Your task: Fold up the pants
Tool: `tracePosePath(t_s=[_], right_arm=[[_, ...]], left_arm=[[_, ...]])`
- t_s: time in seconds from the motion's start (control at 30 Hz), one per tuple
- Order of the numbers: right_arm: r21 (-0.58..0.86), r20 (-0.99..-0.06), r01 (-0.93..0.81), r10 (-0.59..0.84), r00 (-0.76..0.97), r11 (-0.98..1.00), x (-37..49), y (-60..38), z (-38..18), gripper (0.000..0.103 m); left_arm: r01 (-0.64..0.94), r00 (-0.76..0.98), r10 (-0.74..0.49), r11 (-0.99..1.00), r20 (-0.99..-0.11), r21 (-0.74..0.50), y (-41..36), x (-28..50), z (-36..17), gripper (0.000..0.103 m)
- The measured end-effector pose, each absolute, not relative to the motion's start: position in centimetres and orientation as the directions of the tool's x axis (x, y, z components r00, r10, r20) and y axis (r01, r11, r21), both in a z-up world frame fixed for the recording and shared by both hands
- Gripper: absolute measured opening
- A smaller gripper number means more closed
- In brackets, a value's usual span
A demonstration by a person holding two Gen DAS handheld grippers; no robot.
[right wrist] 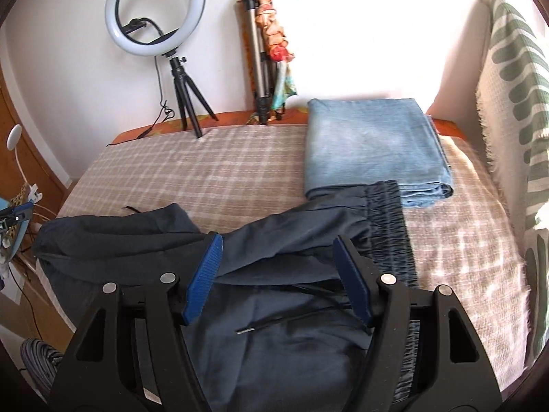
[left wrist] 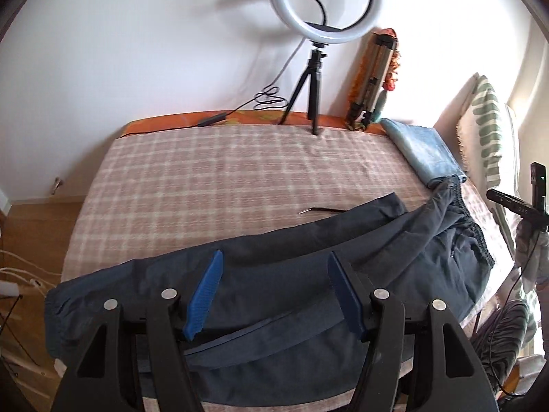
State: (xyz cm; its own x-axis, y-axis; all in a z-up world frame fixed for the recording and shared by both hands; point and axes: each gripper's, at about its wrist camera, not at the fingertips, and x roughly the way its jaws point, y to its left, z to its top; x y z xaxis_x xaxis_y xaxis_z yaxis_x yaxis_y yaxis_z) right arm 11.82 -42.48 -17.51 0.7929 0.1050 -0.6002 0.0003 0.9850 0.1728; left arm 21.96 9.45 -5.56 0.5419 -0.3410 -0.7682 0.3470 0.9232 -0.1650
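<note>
Checked bedspread w/ dark pants sprawled just in front of folded jeans. Both claws, left gripper & right gripper, released, empty. Fabric looks thin, floppy, light; prob. pinch elastic waistband & leg hems.

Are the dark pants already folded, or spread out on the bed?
Partly folded: the dark pants lie lengthwise across the bed, legs doubled over each other, rumpled, waistband touching the folded jeans.
</note>
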Motion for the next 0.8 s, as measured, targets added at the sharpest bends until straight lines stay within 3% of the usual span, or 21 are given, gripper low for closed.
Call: tracePosePath(t_s=[0.23, 0.4, 0.8], right_arm=[[0.205, -0.619, 0.084, 0.063, 0.783, 0.975, 13.1, -50.1, -18.9, 0.07], [0.212, -0.633, 0.051, 0.097, 0.768, 0.976, 16.8, -53.5, -20.2, 0.07], [-0.105, -0.689, -0.316, 0.16, 0.707, 0.943, 24.4, -49.1, -21.8, 0.07]], left_arm=[[0.489, 0.47, -0.402, 0.86, -0.786, -0.147, 0.1, 23.3, -4.3, 0.061], [0.564, 0.391, -0.404, 0.815, -0.827, -0.131, -5.5, 23.6, -5.8, 0.061], [0.652, 0.214, -0.334, 0.748, -0.918, -0.12, -15.4, 23.8, -14.1, 0.061]])
